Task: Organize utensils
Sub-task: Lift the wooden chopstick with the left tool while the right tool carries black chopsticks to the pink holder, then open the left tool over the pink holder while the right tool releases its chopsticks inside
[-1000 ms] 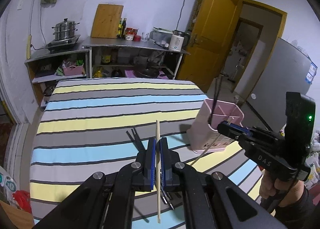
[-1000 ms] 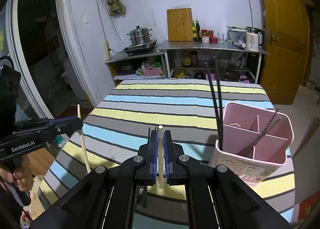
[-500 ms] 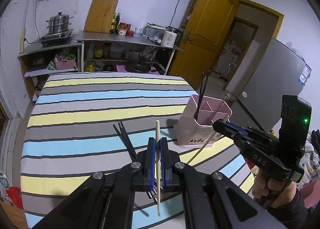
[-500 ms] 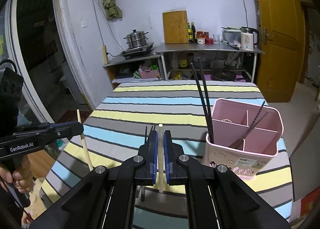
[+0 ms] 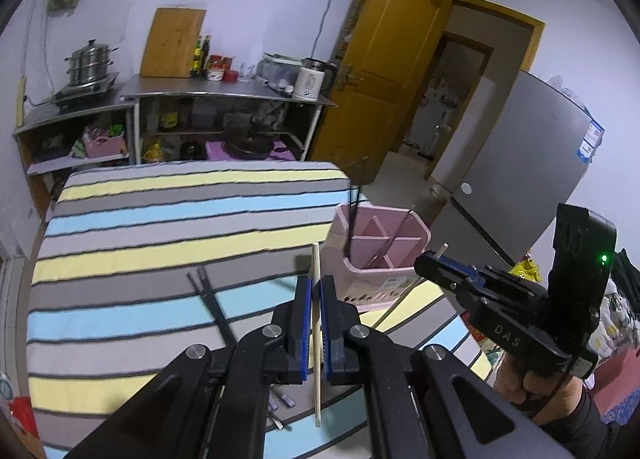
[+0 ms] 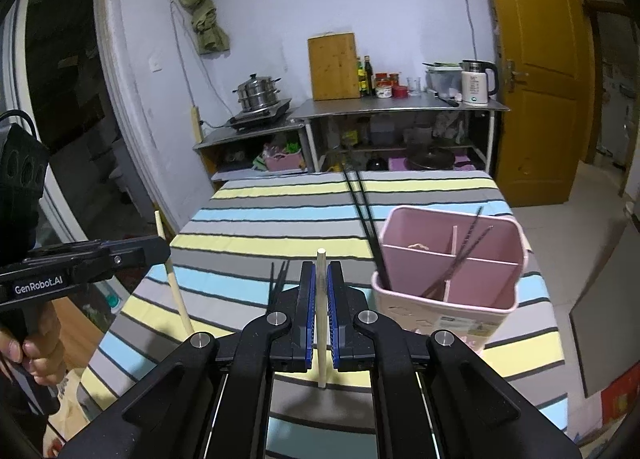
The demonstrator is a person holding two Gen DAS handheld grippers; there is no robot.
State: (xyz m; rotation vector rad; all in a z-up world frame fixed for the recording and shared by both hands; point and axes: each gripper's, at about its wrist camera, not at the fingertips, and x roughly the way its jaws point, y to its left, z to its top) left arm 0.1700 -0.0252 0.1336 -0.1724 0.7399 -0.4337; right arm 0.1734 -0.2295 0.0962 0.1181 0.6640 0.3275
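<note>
My left gripper point(image 5: 316, 291) is shut on a pale wooden chopstick point(image 5: 316, 371), held above the striped table. My right gripper point(image 6: 321, 279) is shut on another wooden chopstick point(image 6: 321, 323); it also shows in the left wrist view point(image 5: 444, 267), close to the right side of the pink utensil holder point(image 5: 380, 263). The holder point(image 6: 448, 279) has divided compartments with black chopsticks point(image 6: 362, 215) standing in them. A loose pair of black chopsticks point(image 5: 212, 301) lies on the cloth in front of my left gripper. The left gripper shows at the left of the right wrist view point(image 6: 160, 249).
The table carries a striped cloth point(image 5: 160, 219) in yellow, grey and blue. Behind it stand metal shelves point(image 5: 224, 99) with a steamer pot point(image 5: 90, 63), cutting board, bottles and a kettle. A yellow door point(image 5: 384, 71) and a grey fridge point(image 5: 520, 163) are to the right.
Both grippers have risen and drawn back a little with their chopsticks. The pink holder now sits lower and closer in both views. Grips are unchanged.
</note>
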